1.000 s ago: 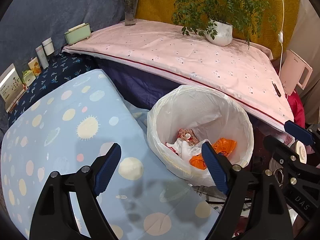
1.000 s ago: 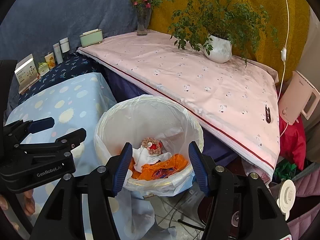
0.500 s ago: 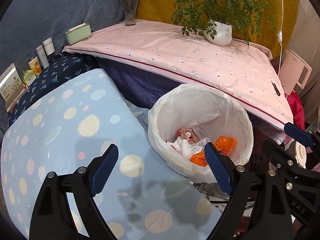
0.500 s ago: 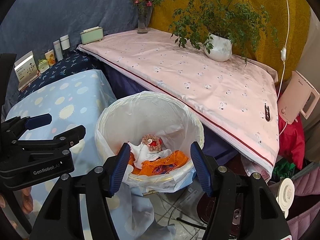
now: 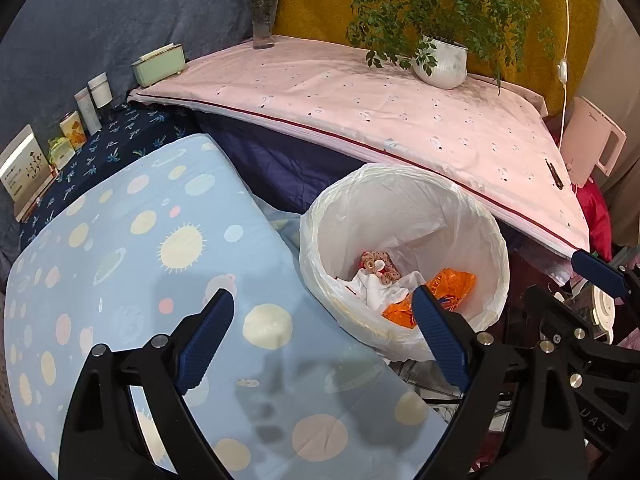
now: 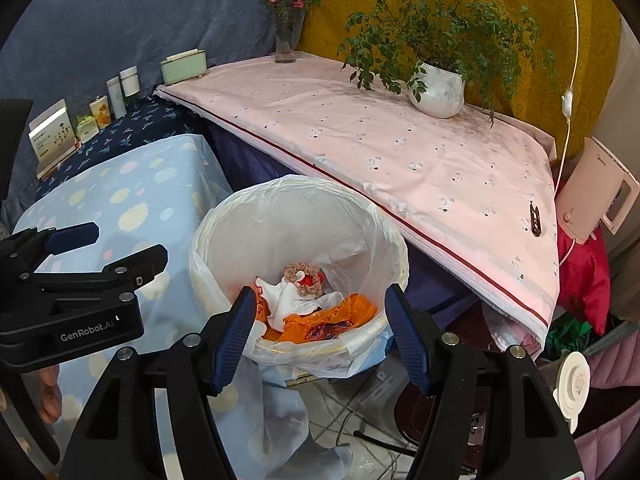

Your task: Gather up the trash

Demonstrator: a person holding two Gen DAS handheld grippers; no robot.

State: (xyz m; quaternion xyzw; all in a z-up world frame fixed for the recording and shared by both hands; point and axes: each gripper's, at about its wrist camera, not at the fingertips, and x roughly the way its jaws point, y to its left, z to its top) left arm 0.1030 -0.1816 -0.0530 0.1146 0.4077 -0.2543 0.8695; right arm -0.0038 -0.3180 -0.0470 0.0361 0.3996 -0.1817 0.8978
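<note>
A bin lined with a white bag (image 5: 400,208) (image 6: 300,216) stands on the floor between two cloth-covered tables. Inside lie an orange wrapper (image 5: 452,284) (image 6: 328,316), white tissue (image 5: 376,288) (image 6: 288,300) and a beige ruffled scrap with a red spot (image 5: 376,264) (image 6: 304,276). My left gripper (image 5: 322,304) hovers over the blue cloth's edge, left of the bin. Its jaws are opening and nothing is between them. My right gripper (image 6: 320,296) hangs just above the bin's near rim. Its jaws are opening too, and they hold nothing.
The pink-clothed table (image 5: 400,120) behind the bin carries a potted plant (image 5: 442,62), a flower vase (image 5: 264,20) and a green box (image 5: 160,64). The blue dotted cloth (image 5: 140,260) covers the low table on the left. A pink kettle (image 6: 596,196) and floor cables (image 6: 360,412) are on the right.
The jaws of both grippers have spread a little wider. The bin and the trash inside it lie as before.
</note>
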